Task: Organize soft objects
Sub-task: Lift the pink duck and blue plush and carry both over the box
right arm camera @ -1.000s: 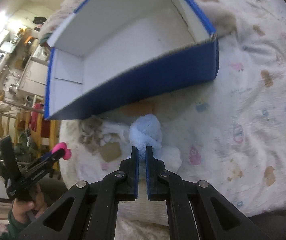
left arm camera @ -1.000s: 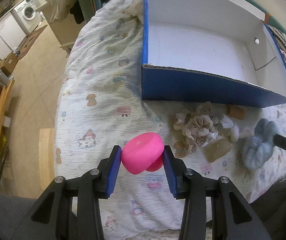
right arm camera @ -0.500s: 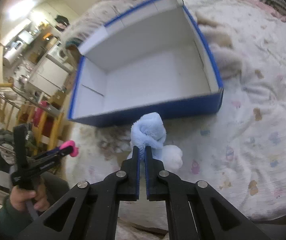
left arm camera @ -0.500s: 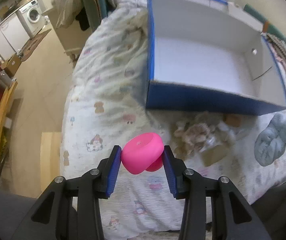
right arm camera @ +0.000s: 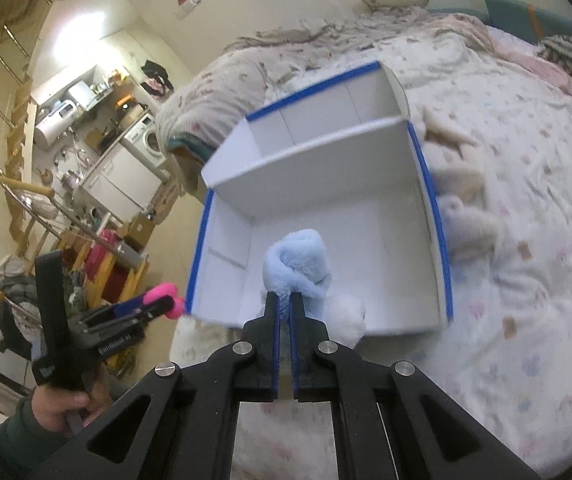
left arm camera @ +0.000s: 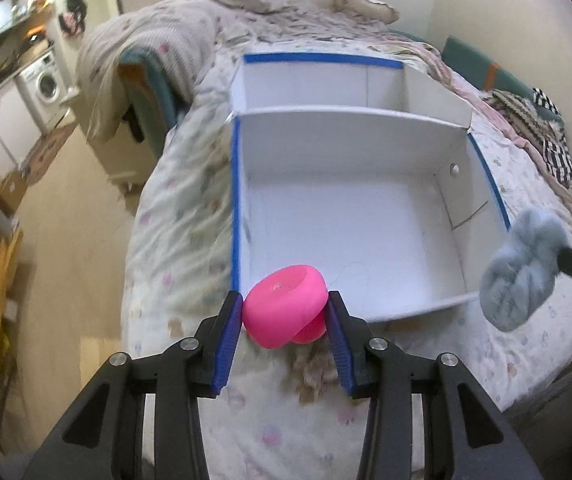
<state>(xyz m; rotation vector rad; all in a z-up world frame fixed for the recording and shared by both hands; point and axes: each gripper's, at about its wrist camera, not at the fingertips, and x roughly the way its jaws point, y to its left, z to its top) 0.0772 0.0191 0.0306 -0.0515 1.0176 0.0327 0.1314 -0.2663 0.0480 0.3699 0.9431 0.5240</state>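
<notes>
My left gripper [left arm camera: 285,312] is shut on a pink soft round toy [left arm camera: 286,310] and holds it in the air over the near left corner of the blue and white box [left arm camera: 326,216]. My right gripper [right arm camera: 283,302] is shut on a pale blue fluffy plush [right arm camera: 298,264] and holds it above the near edge of the same box [right arm camera: 366,240]. The plush also shows at the right in the left wrist view [left arm camera: 522,272]. The left gripper with the pink toy shows at the left in the right wrist view [right arm camera: 157,300]. The box interior is bare white.
The box lies on a bed with a printed quilt [left arm camera: 181,208]. A beige frilly soft thing [left arm camera: 314,372] lies on the quilt under my left gripper. A cream plush [right arm camera: 462,208] lies right of the box. Floor and a washing machine [left arm camera: 45,80] are at the left.
Both grippers have risen and moved forward toward the box with their loads. The pink toy and the blue plush now hang over the box's near edge instead of over the quilt.
</notes>
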